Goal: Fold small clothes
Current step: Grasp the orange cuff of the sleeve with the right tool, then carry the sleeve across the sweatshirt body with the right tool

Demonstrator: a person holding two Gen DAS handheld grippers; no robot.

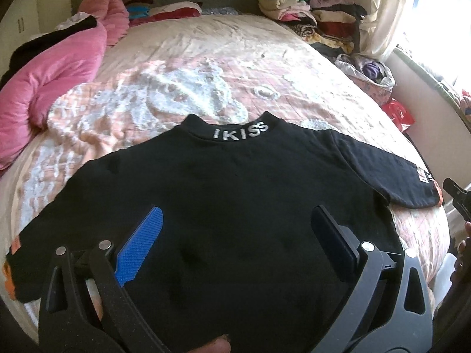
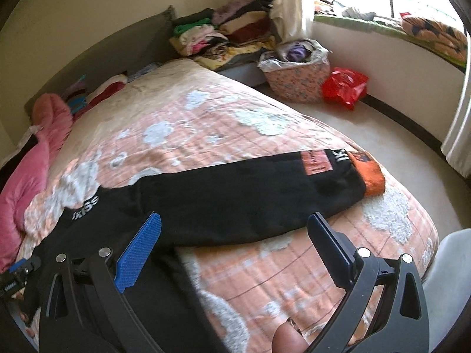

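I am holding my left gripper point(image 1: 235, 229) wide open over the body of the black shirt point(image 1: 223, 194), gripping nothing. The shirt is lying flat on the bed point(image 1: 206, 67), collar point(image 1: 241, 132) pointing away from me, sleeves stretching out to either side. My right gripper point(image 2: 235, 235) is also gaping wide and empty, hovering just beside the right sleeve point(image 2: 250, 200), whose long axis is running from the collar out to the orange cuff point(image 2: 371, 176) near the bed's edge. That sleeve is lying ahead of the right gripper, so I am judging the right hand nearer for folding it inward. The quilt is looking soft and bumpy. Further right, a basket point(image 2: 297, 79) and red bag point(image 2: 344, 85) are sitting on the floor below the window.
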